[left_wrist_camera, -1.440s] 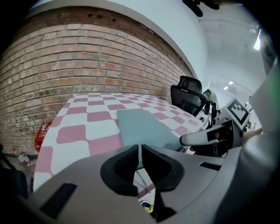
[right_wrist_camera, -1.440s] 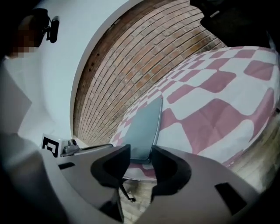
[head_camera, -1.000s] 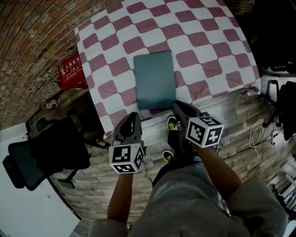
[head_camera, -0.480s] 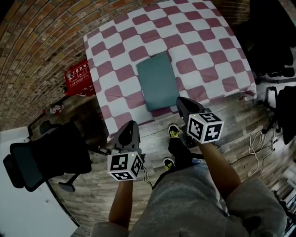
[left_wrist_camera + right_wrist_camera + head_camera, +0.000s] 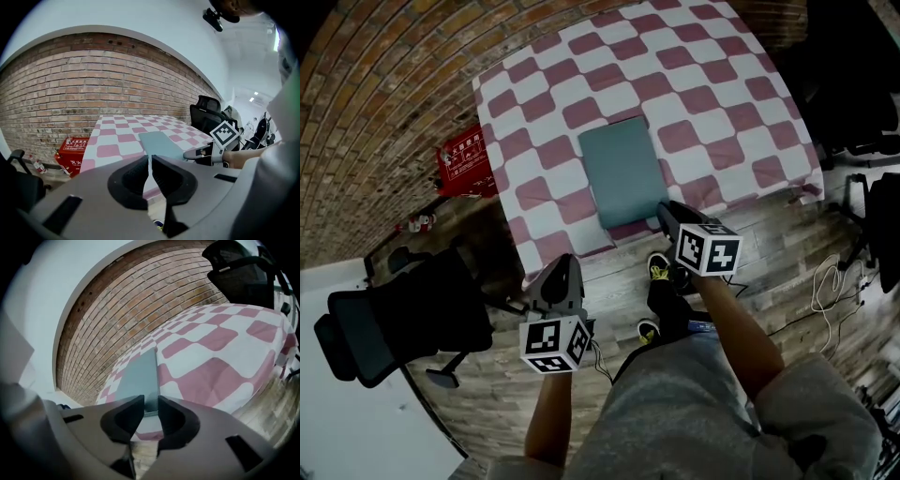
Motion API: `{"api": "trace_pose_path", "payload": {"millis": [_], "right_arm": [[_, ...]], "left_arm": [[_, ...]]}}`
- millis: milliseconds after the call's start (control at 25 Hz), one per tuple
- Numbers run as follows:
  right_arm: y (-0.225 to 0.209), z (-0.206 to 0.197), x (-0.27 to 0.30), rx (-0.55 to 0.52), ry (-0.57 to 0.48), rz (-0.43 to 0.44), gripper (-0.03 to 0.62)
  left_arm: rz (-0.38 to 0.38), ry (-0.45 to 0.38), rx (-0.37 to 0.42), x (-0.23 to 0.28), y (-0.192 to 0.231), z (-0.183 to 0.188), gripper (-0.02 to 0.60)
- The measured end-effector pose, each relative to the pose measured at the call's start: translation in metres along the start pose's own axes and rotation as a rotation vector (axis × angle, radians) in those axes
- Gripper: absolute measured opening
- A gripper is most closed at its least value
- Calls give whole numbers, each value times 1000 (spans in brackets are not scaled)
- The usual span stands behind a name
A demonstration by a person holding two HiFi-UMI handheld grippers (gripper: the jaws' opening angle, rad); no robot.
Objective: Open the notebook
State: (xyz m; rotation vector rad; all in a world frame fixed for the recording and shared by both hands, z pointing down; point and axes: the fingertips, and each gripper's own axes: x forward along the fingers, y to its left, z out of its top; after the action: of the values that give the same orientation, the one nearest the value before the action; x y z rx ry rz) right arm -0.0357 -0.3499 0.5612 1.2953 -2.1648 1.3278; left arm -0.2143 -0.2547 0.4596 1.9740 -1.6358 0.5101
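Observation:
A closed teal notebook (image 5: 623, 169) lies flat on the pink-and-white checked tablecloth (image 5: 712, 84), near the table's front edge. My right gripper (image 5: 661, 208) is at the notebook's near right corner. Its jaws are opening, and in the right gripper view (image 5: 151, 404) the notebook (image 5: 138, 373) has its near edge in the gap, with no pad pressing on it. My left gripper (image 5: 565, 262) hangs in front of the table's edge, off to the left of the notebook, over the floor. In the left gripper view (image 5: 150, 161) its jaws leave only a thin slit, and the notebook (image 5: 159, 143) lies beyond them.
A red box (image 5: 461, 157) stands on the floor by the brick wall, left of the table. A black office chair (image 5: 403, 314) is at the lower left and another dark chair (image 5: 853, 94) at the right. Cables (image 5: 834, 281) trail over the wooden floor. The person's shoes (image 5: 656, 272) are under the table's edge.
My left gripper has drawn back from the table's front edge. The right gripper stays close to the notebook's near right corner.

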Motion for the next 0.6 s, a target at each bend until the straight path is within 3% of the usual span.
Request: {"api": "trace_pose_path", "payload": {"millis": [200,320,600], "right_arm": [[1,0,6,134,23,100,79],[0,-1,9,107,43,99,76],[1,2,0,176,20,96,44]], "left_arm": [[9,-4,1,2,4,4,25],[9,-6,3,4,3,4,25],[24,-13,8,-5,2,7,25]]}}
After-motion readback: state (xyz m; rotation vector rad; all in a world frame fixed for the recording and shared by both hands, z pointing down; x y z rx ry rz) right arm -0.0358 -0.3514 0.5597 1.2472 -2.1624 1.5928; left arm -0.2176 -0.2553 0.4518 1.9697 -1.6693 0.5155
